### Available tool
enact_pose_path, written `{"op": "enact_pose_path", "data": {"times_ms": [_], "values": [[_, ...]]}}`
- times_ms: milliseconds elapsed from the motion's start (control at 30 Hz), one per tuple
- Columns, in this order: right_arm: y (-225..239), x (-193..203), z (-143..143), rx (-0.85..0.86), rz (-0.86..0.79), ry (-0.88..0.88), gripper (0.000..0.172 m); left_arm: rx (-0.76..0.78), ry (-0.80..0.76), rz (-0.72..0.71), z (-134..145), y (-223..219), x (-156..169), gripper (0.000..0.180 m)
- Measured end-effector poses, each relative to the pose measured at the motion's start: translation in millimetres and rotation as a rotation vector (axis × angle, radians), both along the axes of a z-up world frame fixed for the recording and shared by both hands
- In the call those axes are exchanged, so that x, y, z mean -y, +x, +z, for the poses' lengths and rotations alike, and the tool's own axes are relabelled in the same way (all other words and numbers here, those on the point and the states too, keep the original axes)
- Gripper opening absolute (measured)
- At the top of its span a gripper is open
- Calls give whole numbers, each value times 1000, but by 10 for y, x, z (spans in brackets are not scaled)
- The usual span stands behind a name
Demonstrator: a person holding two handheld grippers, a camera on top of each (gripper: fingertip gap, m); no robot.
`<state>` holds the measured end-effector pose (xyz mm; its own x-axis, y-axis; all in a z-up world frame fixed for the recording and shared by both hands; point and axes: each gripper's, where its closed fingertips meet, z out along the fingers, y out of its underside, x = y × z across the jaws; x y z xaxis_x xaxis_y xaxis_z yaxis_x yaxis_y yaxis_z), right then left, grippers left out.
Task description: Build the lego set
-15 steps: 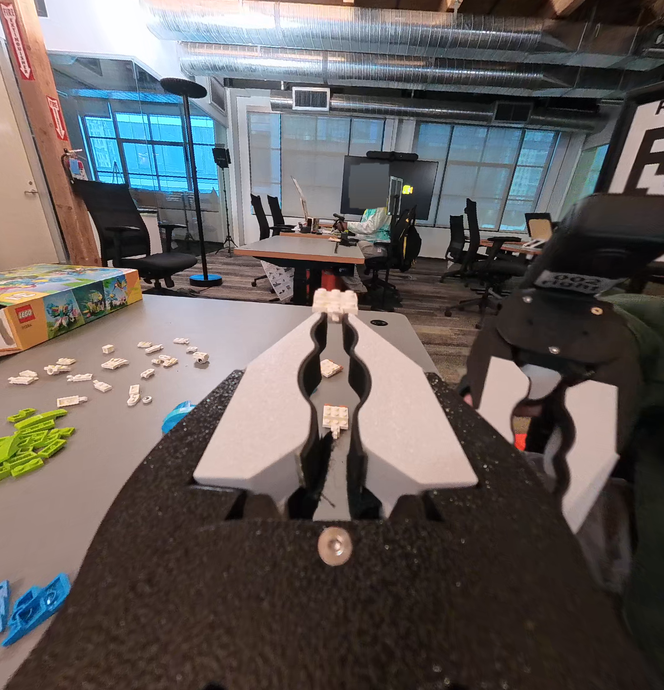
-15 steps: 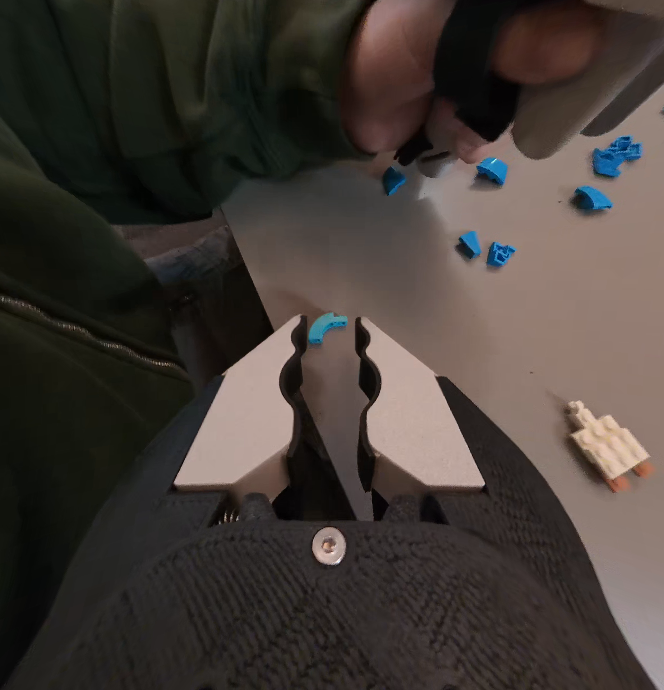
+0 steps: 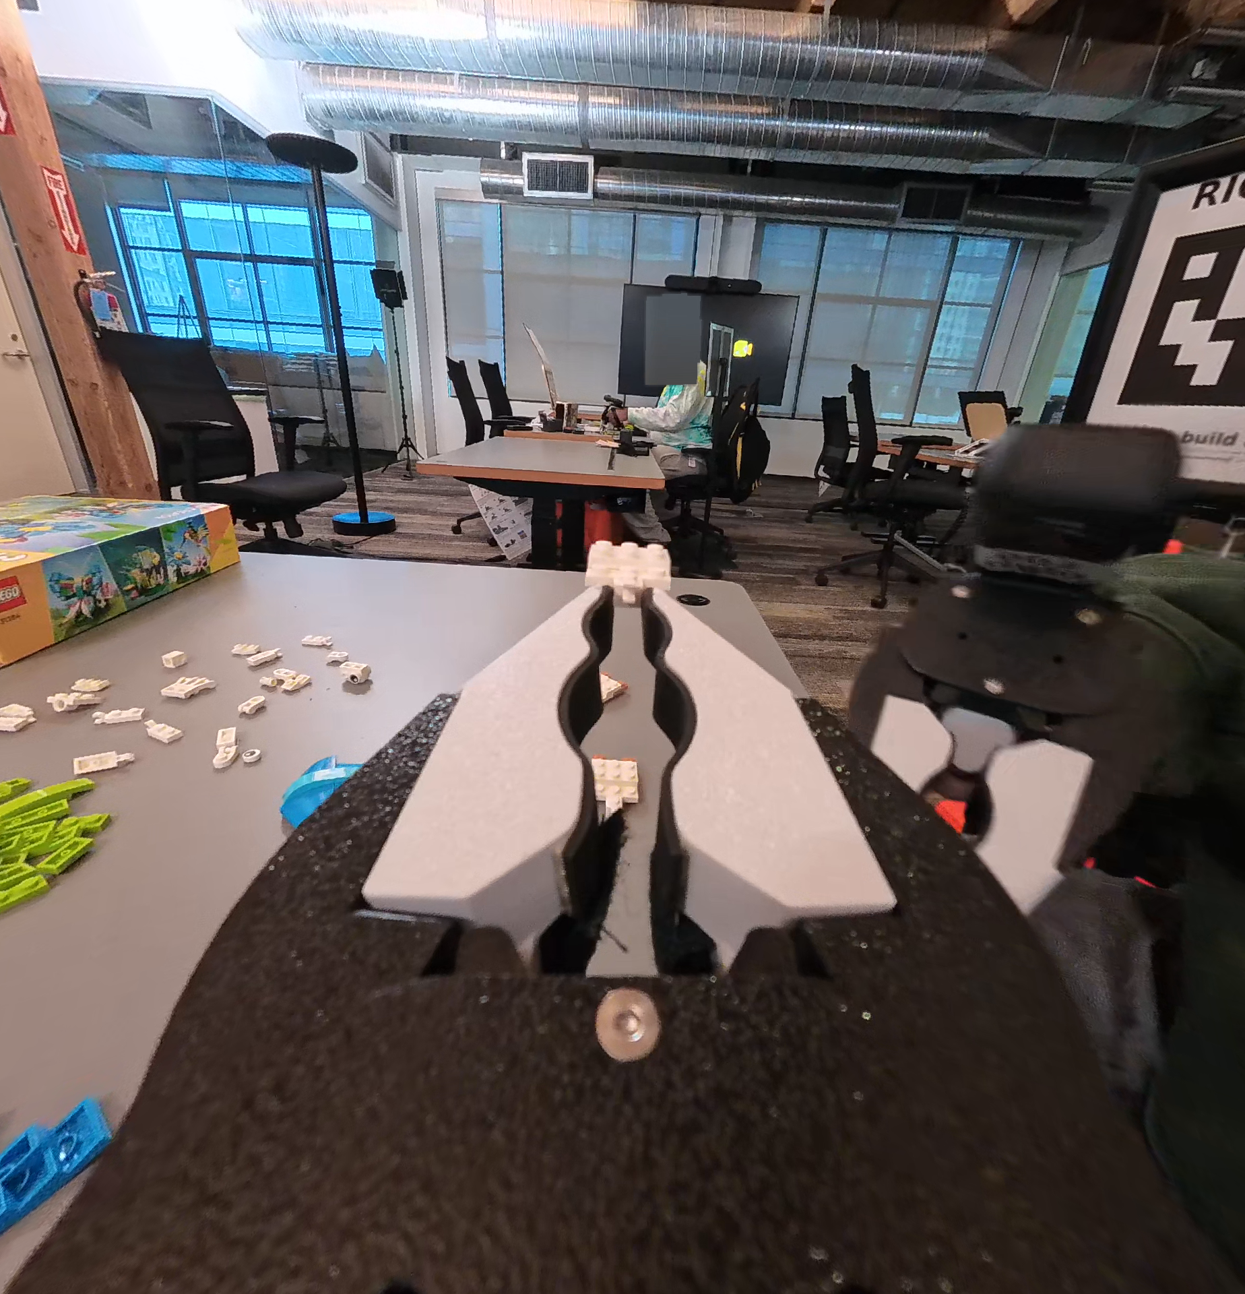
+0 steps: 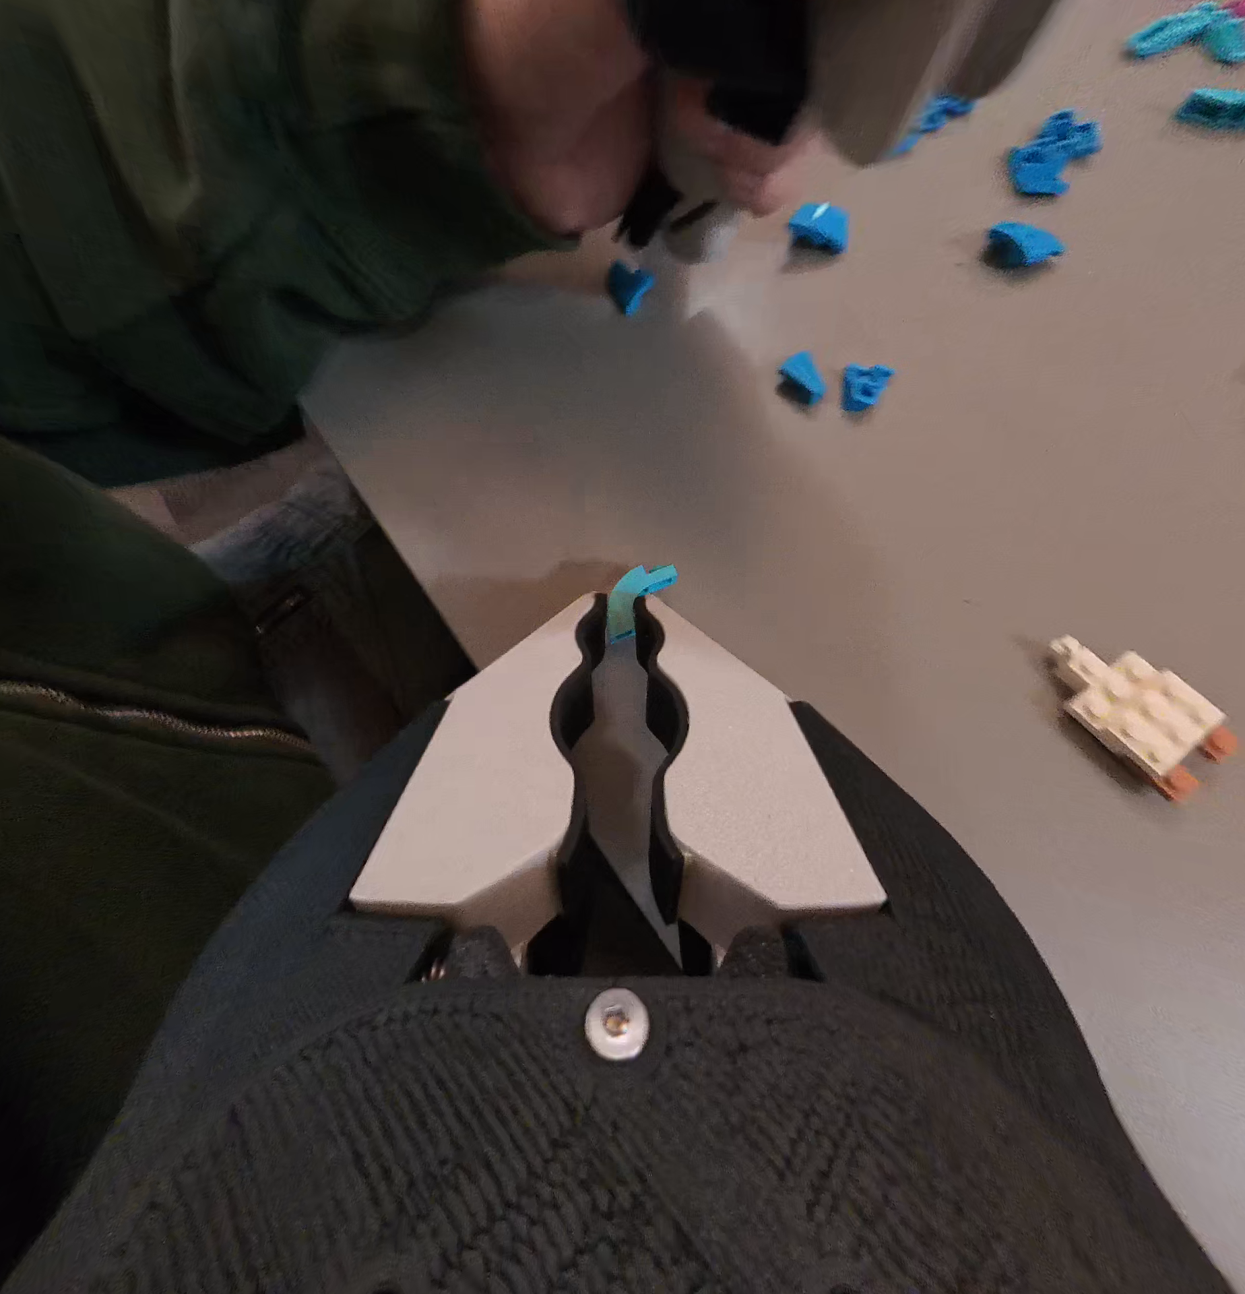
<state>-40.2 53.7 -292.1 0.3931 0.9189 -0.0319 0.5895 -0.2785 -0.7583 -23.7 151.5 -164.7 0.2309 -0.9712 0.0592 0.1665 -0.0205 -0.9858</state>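
My left gripper (image 3: 627,599) is shut on a small white brick assembly (image 3: 628,567) and holds it up above the grey table (image 3: 396,630). My right gripper (image 4: 621,610) is shut on a small curved blue piece (image 4: 634,595) near the table's front edge (image 4: 396,532). The right gripper also shows at the right of the left wrist view (image 3: 970,777), blurred. A white brick model with orange feet (image 4: 1145,714) lies on the table to the right of the right gripper. A white and orange brick piece (image 3: 616,777) lies on the table under the left fingers.
Loose white pieces (image 3: 186,693), green pieces (image 3: 25,840) and blue pieces (image 3: 32,1169) lie on the left of the table, by a colourful toy box (image 3: 95,567). More blue pieces (image 4: 816,231) lie beyond the right gripper. A hand and green sleeve (image 4: 256,175) are close.
My right gripper was open around the curved blue piece and has shut on it and lifted it. The left gripper still holds the white assembly, barely moved.
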Motion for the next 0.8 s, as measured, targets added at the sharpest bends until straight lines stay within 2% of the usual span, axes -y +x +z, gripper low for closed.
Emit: {"op": "enact_pose_path", "data": {"times_ms": [33, 100, 200, 300, 367, 500, 600, 800], "values": [[43, -57, 58, -54, -28, -35, 8, 0, 0, -1, -2, 1, 1, 6], [150, -182, 201, -201, -97, -157, 7, -1, 0, -4, -3, 3, 5, 6], [362, -296, 297, -384, -177, -482, 7, -1, -2, -10, -2, 6, 12, 6], [595, -414, 222, -468, -247, -744, 8, -6, -5, -24, -12, 20, 29, 6], [735, -494, 150, -473, -290, -826, 8, -11, -5, -34, -19, 32, 45, 6], [990, -638, 2, -344, -371, -735, 18, -25, -5, -47, -42, 52, 63, 6], [1090, -676, 36, -276, -366, -608, 31, -32, -13, -55, -68, 68, 68, 6], [1058, -645, 103, -84, -256, -99, 30, -41, -17, -65, -86, 82, 81, 6]]}}
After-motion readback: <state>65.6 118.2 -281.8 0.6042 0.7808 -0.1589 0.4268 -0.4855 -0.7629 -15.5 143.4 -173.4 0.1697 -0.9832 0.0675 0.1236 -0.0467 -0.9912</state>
